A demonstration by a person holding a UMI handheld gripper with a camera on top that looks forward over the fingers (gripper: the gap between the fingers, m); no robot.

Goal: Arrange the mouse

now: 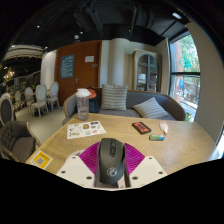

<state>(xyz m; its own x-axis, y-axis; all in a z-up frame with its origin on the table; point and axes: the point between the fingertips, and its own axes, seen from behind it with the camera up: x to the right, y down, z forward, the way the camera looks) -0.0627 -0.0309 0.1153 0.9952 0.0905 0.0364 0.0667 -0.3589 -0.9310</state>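
Gripper (111, 176) above a round wooden tabletop (120, 132), fingers (82, 171) spread wide, magenta pads facing inward on either side. Between the fingers, a dark computer mouse (111, 160), long axis in line with the fingers, a pale logo near its near end. Narrow strips of pad visible along both flanks of the mouse; firm contact on either side not confirmed, so shown as standing between the fingers rather than clamped. Whether resting on the tabletop or lifted clear of it: cannot tell.

Beyond the fingers, well apart from the mouse: a printed leaflet (86, 128) ahead and to the left, a small red-brown box (142, 127) ahead and to the right, a small teal object (156, 137) just beside that box, a yellow card (40, 159) off to the left of the left finger. Farther off, a grey sofa (130, 101) with cushions, and dining chairs (38, 97).

Handling, as judged: a rigid plastic shell, light, smooth and curved, hence liable to slip or pivot under a pinch placed too high on the dome. Best hold across the two lower flanks near mid-length, pads flat to the sides, moderate squeeze only; buttons and scroll wheel at the far end better left untouched.
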